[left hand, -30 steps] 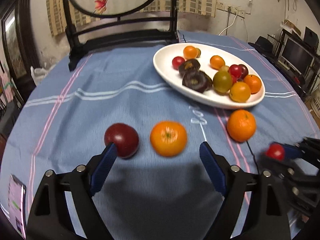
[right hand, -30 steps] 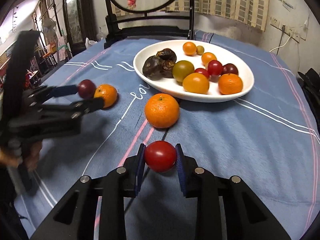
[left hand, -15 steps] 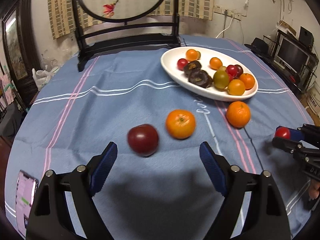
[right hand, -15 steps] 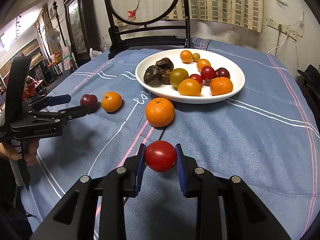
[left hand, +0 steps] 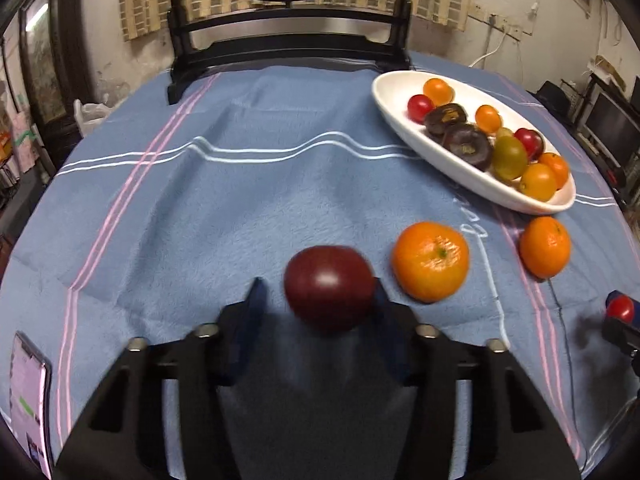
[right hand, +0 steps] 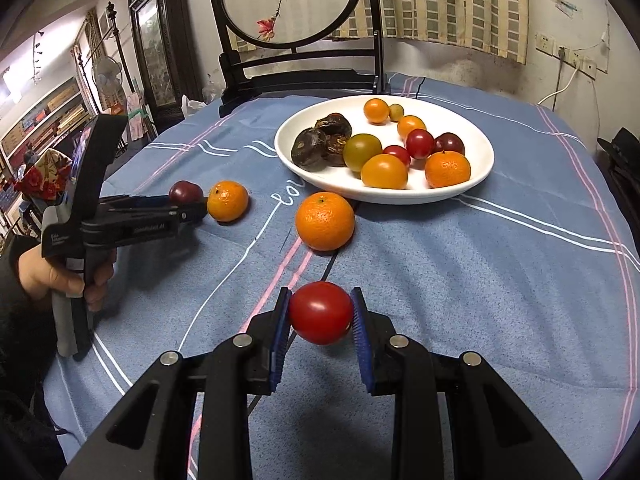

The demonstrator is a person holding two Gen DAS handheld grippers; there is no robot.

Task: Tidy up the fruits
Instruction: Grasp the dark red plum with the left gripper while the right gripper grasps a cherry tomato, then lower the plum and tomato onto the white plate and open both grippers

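Note:
My left gripper is closed around a dark red plum; the frame is blurred there, and its left pad looks slightly apart from the fruit. In the right wrist view the left gripper holds the plum just above the cloth. My right gripper is shut on a red tomato above the cloth. A white oval plate holds several small fruits. Two oranges lie on the cloth: one beside the plum, one near the plate.
A blue striped cloth covers the round table. A dark wooden stand with a round painted screen stands at the table's far edge. A phone is at the left gripper's lower left. A thin dark cable runs across the cloth.
My left gripper has moved onto the plum and its fingers have closed from wide open to around it. My right gripper keeps holding the tomato, almost still.

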